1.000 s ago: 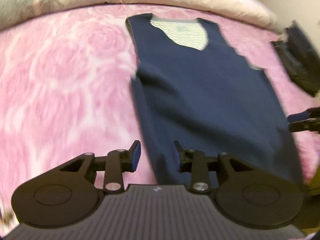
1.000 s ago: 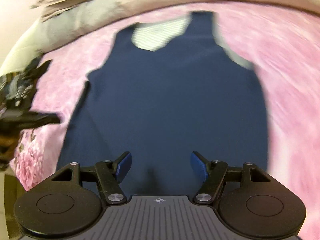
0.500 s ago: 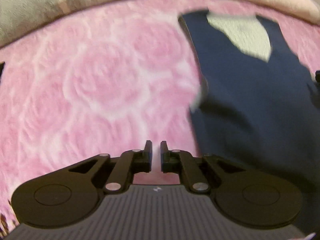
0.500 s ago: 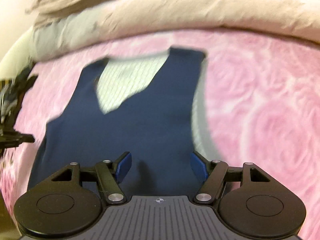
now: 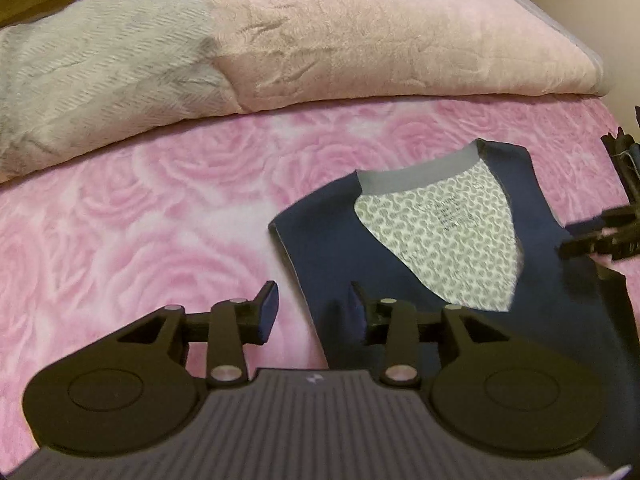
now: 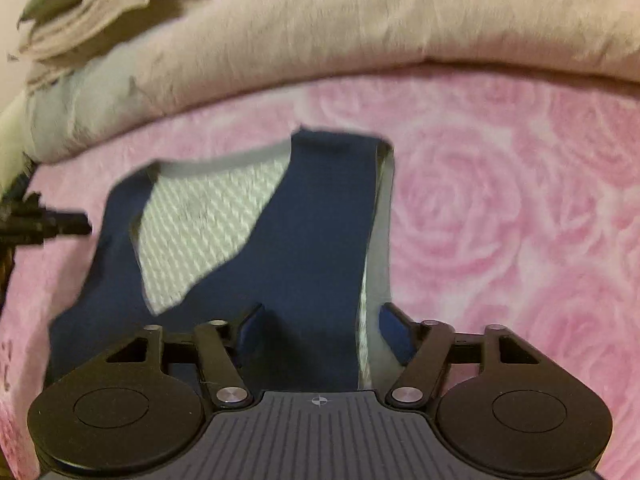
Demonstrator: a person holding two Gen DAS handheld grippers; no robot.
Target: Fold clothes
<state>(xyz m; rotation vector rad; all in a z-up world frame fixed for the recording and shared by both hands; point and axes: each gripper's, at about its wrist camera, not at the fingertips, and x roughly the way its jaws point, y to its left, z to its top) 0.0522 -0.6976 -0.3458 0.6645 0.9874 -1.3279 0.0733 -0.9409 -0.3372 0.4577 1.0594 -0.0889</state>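
The navy vest [image 5: 460,280] lies flat on the pink blanket [image 5: 140,220], neck toward 12 o'clock and the beige duvet [image 5: 320,40], front up with its patterned lining [image 5: 440,240] showing in the V. The left gripper [image 5: 314,308] hangs with jaws spread wide and empty, straddling the vest's armhole edge at about 6 o'clock in its own view; the right gripper [image 6: 320,328] is likewise wide open and holds nothing, low over the other armhole, where a grey strip of lining [image 6: 380,240] peeks out at 1 o'clock. Both seem poised at the sides, so a lengthwise fold looks likely. To do it well, I'd pinch both layers at each edge together, lift evenly, and keep the hem square so no lining rolls out.
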